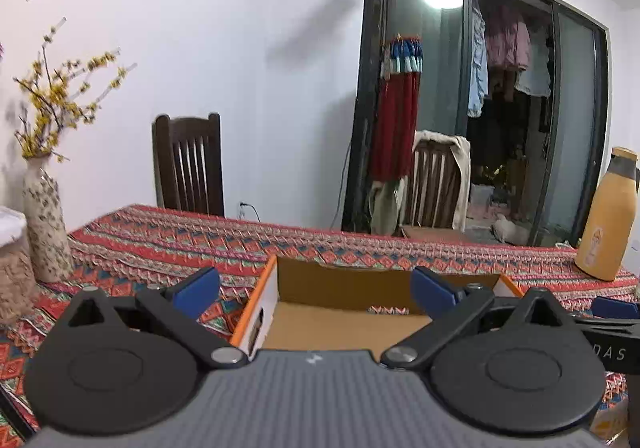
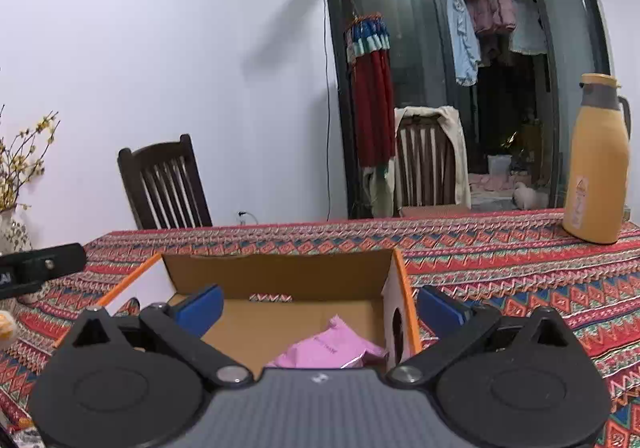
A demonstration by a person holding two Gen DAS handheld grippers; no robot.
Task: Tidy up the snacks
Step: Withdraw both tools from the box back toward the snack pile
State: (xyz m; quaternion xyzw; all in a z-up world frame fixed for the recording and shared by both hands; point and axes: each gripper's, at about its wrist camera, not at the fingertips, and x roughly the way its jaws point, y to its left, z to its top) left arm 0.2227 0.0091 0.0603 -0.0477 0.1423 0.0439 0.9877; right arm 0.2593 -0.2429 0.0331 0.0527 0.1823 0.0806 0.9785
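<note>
Both the left gripper (image 1: 316,290) and right gripper (image 2: 320,308) are spread fully wide, empty. Just ahead, at twelve o'clock, the open cardboard box (image 2: 280,272) holds a pink snack packet (image 2: 330,348); its print is unreadable. A careless reach could catch the rim and drag the box. Beyond, at two o'clock, stands a yellow flask (image 2: 596,164).

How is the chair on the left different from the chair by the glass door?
The left chair has a bare back; the chair by the glass door has a pale cloth draped over its top. The left chair stands against the white wall; the other stands before the dark doorway. Both are dark, slatted wood.
</note>
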